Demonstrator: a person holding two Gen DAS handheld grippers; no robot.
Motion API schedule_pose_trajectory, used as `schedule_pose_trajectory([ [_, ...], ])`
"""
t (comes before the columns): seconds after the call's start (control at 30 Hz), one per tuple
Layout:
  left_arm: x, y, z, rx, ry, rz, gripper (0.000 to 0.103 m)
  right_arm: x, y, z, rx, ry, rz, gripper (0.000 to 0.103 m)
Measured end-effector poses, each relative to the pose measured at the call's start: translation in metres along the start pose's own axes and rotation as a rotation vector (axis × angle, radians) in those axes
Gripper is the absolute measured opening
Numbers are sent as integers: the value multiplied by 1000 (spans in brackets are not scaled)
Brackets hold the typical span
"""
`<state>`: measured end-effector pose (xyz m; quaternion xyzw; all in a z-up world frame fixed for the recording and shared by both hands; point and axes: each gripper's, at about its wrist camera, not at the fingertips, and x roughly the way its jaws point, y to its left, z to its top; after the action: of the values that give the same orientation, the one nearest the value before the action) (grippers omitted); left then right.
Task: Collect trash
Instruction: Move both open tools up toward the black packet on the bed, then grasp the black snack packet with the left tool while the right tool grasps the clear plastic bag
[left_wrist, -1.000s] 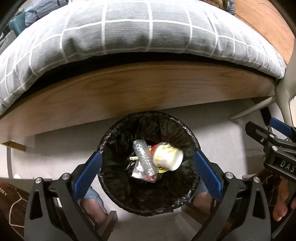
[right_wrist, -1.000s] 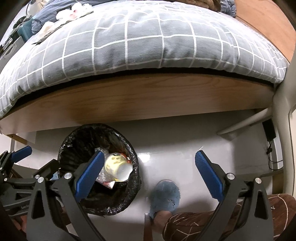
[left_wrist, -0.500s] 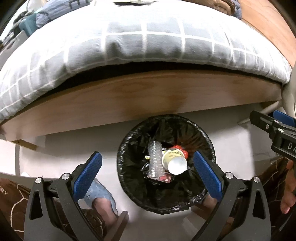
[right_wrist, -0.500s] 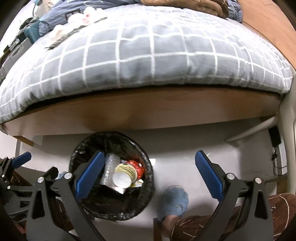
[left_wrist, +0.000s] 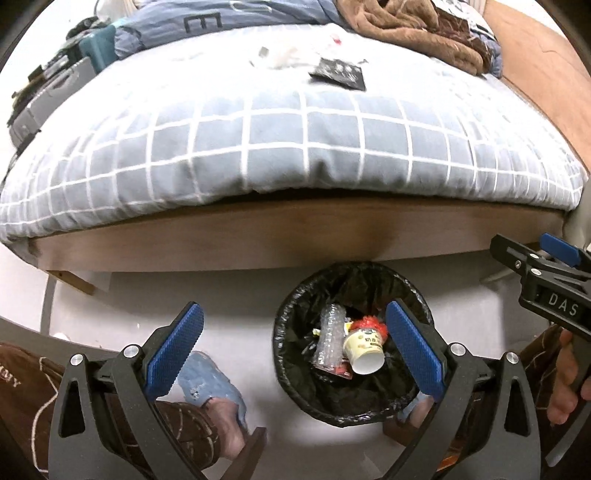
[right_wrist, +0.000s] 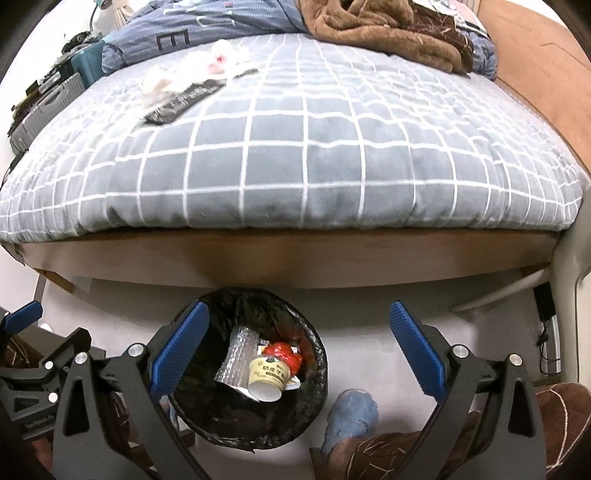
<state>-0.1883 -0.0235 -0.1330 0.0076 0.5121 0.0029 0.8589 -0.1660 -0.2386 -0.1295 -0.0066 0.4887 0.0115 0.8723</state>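
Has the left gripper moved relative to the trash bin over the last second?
Yes. The left gripper has drawn up and leftward; the trash bin now sits smaller, by its right finger.

Bed (right_wrist: 295, 177): grey checked cover over a wooden frame (right_wrist: 295, 258). On the cover: dark flat wrapper (right_wrist: 181, 101), crumpled white tissues (right_wrist: 221, 61), brown blanket (right_wrist: 373, 26) at far end. Pale floor (right_wrist: 369, 310): black-lined trash bin (right_wrist: 255, 369) standing near the frame, blue slipper (right_wrist: 351, 417) just beside the bin.
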Motion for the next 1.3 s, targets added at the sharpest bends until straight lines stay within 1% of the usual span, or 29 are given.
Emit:
schedule_pose_trajectory([
  [0.07,-7,3,3,-10,-4,-6,97,-4,1,4,0,-8,-2,94],
  [0.2,-23,6,14,-2,-47,-3,97,-18,5,15,1,-42,-4,94],
  [0.3,-25,5,26,8,-67,-4,97,-28,4,28,-6,-81,-7,94],
  [0.47,-16,10,61,8,-92,-7,97,-36,-2,53,12,-114,15,94],
  [0.53,-12,12,76,-2,-101,-8,97,-37,-4,67,6,-141,2,94],
  [0.63,-1,14,99,4,-119,10,97,-32,-9,82,19,-146,10,94],
  [0.77,18,13,128,-1,-126,6,97,-22,-11,101,19,-163,13,94],
  [0.97,38,-5,173,24,-162,-16,97,1,-14,136,12,-176,4,94],
  [1.1,57,-22,199,55,-169,-13,96,21,-19,164,7,-182,-14,94],
  [1.2,72,-37,212,103,-157,7,93,35,-23,180,11,-176,-18,94],
  [1.3,87,-44,220,109,-125,-2,87,49,-27,192,10,-160,-22,94],
])
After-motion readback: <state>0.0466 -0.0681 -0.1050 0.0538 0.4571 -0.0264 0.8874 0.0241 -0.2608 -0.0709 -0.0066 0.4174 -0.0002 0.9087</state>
